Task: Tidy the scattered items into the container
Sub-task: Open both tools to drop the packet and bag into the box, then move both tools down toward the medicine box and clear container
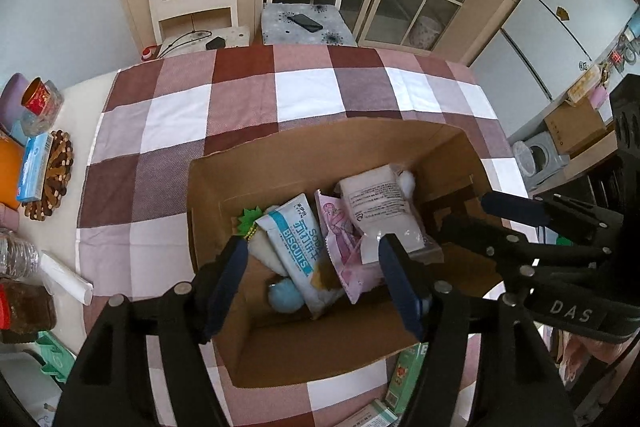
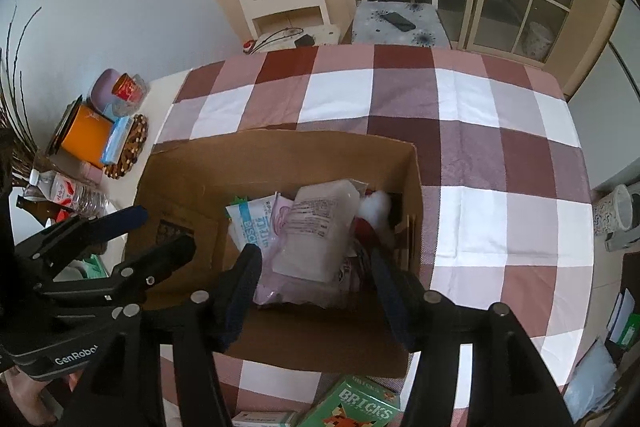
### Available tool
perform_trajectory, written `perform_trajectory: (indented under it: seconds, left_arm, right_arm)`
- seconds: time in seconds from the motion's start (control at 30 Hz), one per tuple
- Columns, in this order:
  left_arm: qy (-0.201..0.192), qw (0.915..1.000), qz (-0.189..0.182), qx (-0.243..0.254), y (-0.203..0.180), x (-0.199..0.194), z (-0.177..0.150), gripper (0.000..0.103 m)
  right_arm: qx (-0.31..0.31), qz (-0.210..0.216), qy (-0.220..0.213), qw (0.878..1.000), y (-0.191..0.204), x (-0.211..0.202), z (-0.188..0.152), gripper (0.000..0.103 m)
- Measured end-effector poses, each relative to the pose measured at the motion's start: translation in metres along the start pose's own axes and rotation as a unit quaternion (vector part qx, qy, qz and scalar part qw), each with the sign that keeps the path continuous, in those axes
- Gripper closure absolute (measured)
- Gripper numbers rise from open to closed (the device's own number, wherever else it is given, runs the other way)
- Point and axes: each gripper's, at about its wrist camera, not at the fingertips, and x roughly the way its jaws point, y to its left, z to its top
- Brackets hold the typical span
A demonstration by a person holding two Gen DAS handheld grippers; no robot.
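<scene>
step: drop-off over box (image 1: 208, 211) | left tongs (image 1: 312, 267) apart, empty — right tongs (image 2: 316, 275) apart, empty | next: fetch green bricks box (image 2: 356, 407) — just beside the box's near wall

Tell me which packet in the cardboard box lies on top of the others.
The white packet with small black print, at the box's right side. It overlaps the pink packet; the blue-and-white biscuits packet lies beside them.
</scene>
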Motion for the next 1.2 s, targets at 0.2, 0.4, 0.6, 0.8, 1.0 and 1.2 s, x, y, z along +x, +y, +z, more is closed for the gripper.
perform_trajectory:
  seconds: [0.2, 0.4, 0.6, 0.8, 1.0, 1.2]
  left_arm:
    - [-0.007, 1.0, 0.002, 0.0, 0.0, -0.008, -0.002, 0.034]
    - [-0.014, 0.9999, 0.005, -0.001, -0.001, -0.02, -0.011, 0.03]
    - [-0.013, 0.9998, 0.014, 0.0, -0.002, -0.032, -0.036, 0.022]
    - [0.005, 0.9999, 0.009, 0.004, -0.004, -0.036, -0.083, 0.02]
    - [0.055, 0.9976, -0.009, 0.042, -0.019, -0.016, -0.138, 0.02]
    - [0.132, 0.9876, -0.03, 0.079, -0.031, 0.023, -0.19, 0.02]
  right_arm:
    - [0.003, 0.003, -0.005, 1.0, -0.003, -0.009, -0.003, 0.044]
    - [0.007, 0.003, -0.014, 1.0, -0.003, -0.023, -0.013, 0.044]
    - [0.022, 0.0, -0.012, 1.0, -0.009, -0.036, -0.039, 0.044]
    - [0.041, 0.0, -0.006, 0.999, -0.017, -0.048, -0.08, 0.044]
    - [0.071, -0.001, 0.026, 0.997, -0.028, -0.041, -0.13, 0.044]
    - [0.112, -0.001, 0.066, 0.992, -0.039, -0.027, -0.181, 0.044]
